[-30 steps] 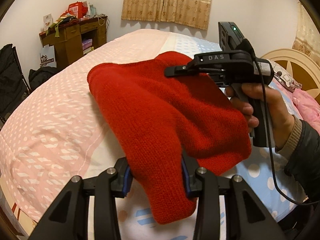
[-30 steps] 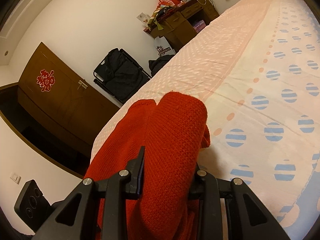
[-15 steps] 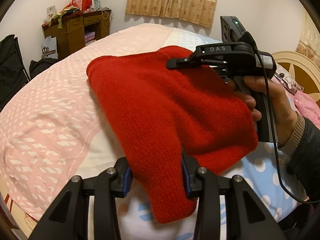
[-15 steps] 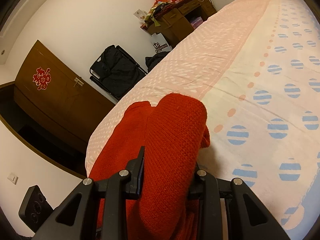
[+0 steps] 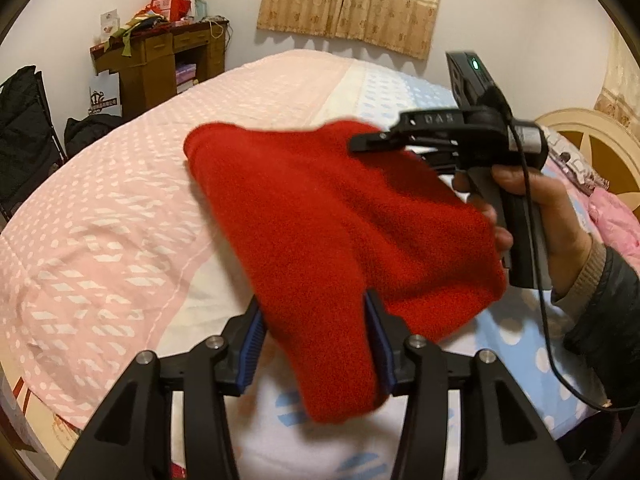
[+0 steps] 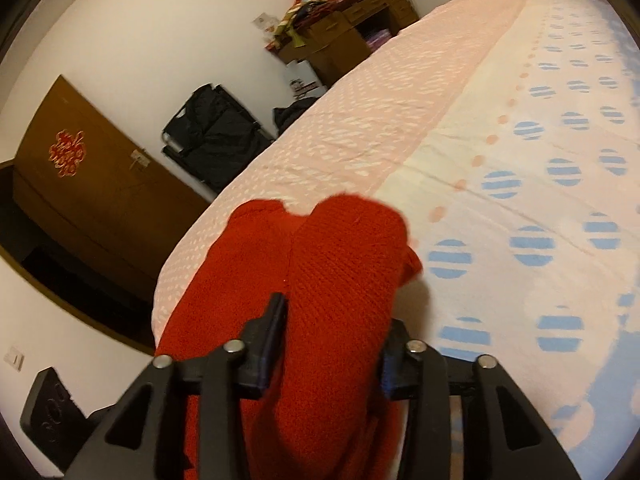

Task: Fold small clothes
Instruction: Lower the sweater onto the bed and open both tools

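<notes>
Opening at this moment, the jaws of the left gripper (image 5: 314, 344) are seen with a hanging fold of the red knitted garment (image 5: 332, 220) between them; the cloth lies against the right blue pad, while a narrow gap shows at the left pad, so a firm grip cannot be confirmed. The jaws of the right gripper (image 6: 332, 340) are likewise opening, with a thick roll of the same red garment (image 6: 344, 280) filling the space between the fingers; the cloth is touched on both sides, though how hard it is pressed cannot be told. In the left wrist view the right gripper (image 5: 374, 142) is seen from the side, to the right of the garment, its handle held in a person's hand (image 5: 548, 216) with a dark sleeve (image 5: 608, 320) and a black cable (image 5: 544, 320) hanging from it. The garment is held up above the bed (image 5: 120, 200), stretched between the two grippers, with one end drooping below the left jaws and its far edge raised over the pink part of the bedspread. The bedspread is pink with white marks on the left and white with blue striped dots (image 6: 532, 240) on the right. Farther off, a brown wooden desk (image 5: 160, 64) piled with small things stands by the wall on the left, a dark bag (image 5: 24, 128) rests near it, and beige curtains (image 5: 352, 0) hang on the far wall. A brown door with a red ornament (image 6: 66, 152) is seen in the right wrist view.
</notes>
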A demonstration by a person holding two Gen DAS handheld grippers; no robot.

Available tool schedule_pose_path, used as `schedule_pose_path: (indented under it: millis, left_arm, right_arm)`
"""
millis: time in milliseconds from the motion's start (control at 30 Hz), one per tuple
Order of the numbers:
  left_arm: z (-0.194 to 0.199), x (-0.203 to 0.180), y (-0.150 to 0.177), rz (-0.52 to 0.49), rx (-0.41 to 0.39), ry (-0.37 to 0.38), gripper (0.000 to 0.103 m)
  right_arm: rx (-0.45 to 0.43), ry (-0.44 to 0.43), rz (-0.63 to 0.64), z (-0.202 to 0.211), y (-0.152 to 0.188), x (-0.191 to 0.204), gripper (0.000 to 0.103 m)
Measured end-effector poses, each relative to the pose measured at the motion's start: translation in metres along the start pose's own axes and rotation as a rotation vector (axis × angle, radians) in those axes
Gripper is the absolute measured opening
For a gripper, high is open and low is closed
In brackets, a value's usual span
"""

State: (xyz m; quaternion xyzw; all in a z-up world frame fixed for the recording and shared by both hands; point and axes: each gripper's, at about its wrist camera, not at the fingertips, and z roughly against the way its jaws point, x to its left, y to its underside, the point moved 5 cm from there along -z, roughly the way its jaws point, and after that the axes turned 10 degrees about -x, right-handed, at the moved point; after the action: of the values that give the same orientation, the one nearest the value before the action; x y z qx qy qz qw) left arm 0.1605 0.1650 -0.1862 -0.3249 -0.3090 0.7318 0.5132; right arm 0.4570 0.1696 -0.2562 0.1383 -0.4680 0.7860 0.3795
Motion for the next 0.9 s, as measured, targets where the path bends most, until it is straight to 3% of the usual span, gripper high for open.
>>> schedule_pose_path:
  millis: [100, 167, 233, 400, 500, 633, 767, 800, 900]
  left_arm:
    - [0.012, 0.004, -0.01, -0.006, -0.062, -0.017, 0.054]
    - [0.015, 0.009, -0.019, -0.018, -0.103, -0.06, 0.066]
    - [0.009, 0.017, -0.024, -0.004, -0.115, -0.083, 0.072]
    - [-0.026, 0.045, -0.015, 0.035, -0.047, -0.169, 0.077]
    - [-0.034, 0.052, -0.007, 0.067, -0.036, -0.143, 0.086]
    - [-0.031, 0.045, 0.0, 0.045, -0.049, -0.157, 0.087]
    - [-0.014, 0.039, -0.006, 0.039, -0.063, -0.169, 0.087]
    - [-0.006, 0.037, -0.007, 0.024, -0.074, -0.177, 0.087]
    - [0.021, 0.029, -0.011, -0.047, -0.135, -0.218, 0.089]
  right_arm:
    - [-0.061, 0.005, -0.026, 0.031, -0.004, -0.005, 0.044]
    - [-0.097, -0.048, -0.03, 0.058, -0.002, 0.005, 0.044]
    - [-0.103, -0.096, -0.006, 0.077, 0.007, 0.022, 0.044]
    - [0.012, -0.22, 0.048, 0.083, 0.056, 0.06, 0.044]
    - [0.085, -0.072, 0.077, 0.065, 0.084, 0.042, 0.044]
    - [0.052, -0.105, 0.008, 0.067, 0.086, 0.029, 0.044]
    - [0.011, -0.009, 0.082, 0.082, 0.088, 0.046, 0.044]
    - [-0.013, 0.028, 0.107, 0.091, 0.089, 0.052, 0.046]
    - [-0.12, 0.157, 0.151, 0.119, 0.088, 0.063, 0.066]
